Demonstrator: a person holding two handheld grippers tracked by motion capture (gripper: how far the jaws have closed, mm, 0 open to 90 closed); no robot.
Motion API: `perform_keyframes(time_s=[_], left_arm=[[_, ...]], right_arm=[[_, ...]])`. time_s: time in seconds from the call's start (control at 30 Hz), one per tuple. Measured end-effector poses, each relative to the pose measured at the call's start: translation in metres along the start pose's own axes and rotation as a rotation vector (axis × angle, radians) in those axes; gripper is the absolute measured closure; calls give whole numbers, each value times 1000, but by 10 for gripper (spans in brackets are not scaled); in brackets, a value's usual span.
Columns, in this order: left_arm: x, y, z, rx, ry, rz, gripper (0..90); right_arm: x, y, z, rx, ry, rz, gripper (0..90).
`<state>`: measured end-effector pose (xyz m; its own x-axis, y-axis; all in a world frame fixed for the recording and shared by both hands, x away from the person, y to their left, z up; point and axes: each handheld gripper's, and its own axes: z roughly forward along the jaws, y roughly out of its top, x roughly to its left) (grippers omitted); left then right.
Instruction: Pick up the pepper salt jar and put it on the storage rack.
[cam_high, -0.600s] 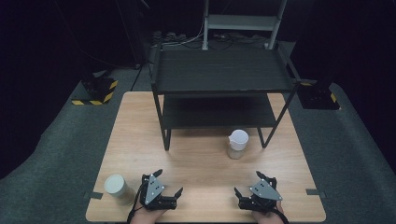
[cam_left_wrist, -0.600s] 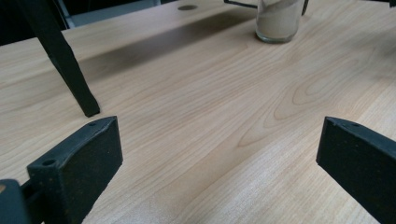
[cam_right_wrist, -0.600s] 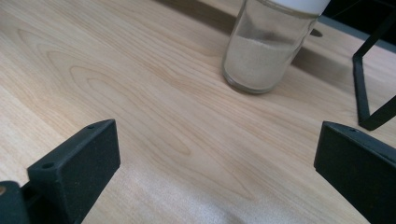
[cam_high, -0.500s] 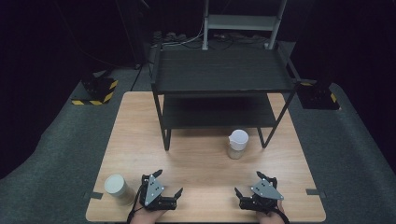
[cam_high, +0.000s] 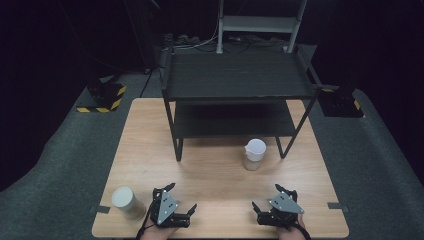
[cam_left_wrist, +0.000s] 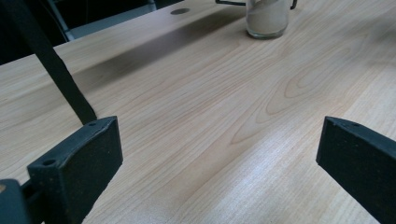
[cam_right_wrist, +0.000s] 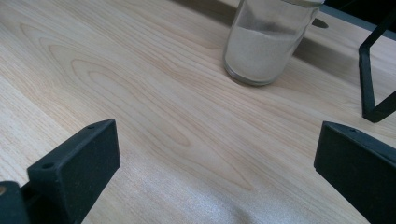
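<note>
A glass beaker (cam_high: 254, 154) part-filled with pale powder stands on the wooden table (cam_high: 210, 170), just in front of the black shelf's right side. The same beaker (cam_right_wrist: 268, 39) stands ahead of my right jaws, and farther off as the beaker (cam_left_wrist: 267, 17) in the left gripper view. A lidded tan jar (cam_high: 126, 203) stands at the front left. My left gripper (cam_high: 181, 200) rests near the front edge, right of the jar, open and empty. Well short of the beaker, my right gripper (cam_high: 274, 197) sits open, nothing between its jaws.
A black two-level metal shelf (cam_high: 240, 95) stands on the table's far half; its thin legs (cam_high: 178, 145) reach the tabletop, one leg (cam_left_wrist: 56, 65) close ahead in the left gripper view. Dark floor surrounds the table, with yellow-striped blocks (cam_high: 104, 97) behind.
</note>
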<state>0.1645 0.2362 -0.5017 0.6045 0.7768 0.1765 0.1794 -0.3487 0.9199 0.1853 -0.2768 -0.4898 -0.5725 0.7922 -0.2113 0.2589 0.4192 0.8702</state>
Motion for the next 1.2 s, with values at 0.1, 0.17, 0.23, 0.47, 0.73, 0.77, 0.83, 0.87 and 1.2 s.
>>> perform_keyframes(time_s=[0.1, 0.17, 0.23, 0.47, 0.73, 0.77, 0.83, 0.87, 1.2], left_arm=[[1, 1, 0, 3, -3, 1, 9], [0, 1, 0, 5, 0, 4, 13], [-1, 2, 1, 8, -2, 9, 13], [1, 3, 1, 21, 2, -13, 5], [1, 5, 1, 35, 11, -32, 4], [2, 5, 1, 37, 8, -36, 5], [2, 5, 1, 36, 8, -37, 5], [2, 5, 0, 36, 8, -36, 5], [2, 10, -10, 5, 2, -40, 5]], right_arm=[[0, 0, 0, -1, 0, 4, 0], [-1, -2, -1, -9, 2, 10, 0], [-2, -2, -1, -9, 3, 11, 0], [-2, -2, -1, -10, 6, 12, 0], [-3, -2, -1, -9, 9, 17, 0], [-4, -2, -1, -9, 10, 18, 0], [-4, -2, -1, -9, 11, 19, 0], [-4, -2, -1, -8, 11, 19, 0], [-5, -1, 0, -7, 14, 19, 0]])
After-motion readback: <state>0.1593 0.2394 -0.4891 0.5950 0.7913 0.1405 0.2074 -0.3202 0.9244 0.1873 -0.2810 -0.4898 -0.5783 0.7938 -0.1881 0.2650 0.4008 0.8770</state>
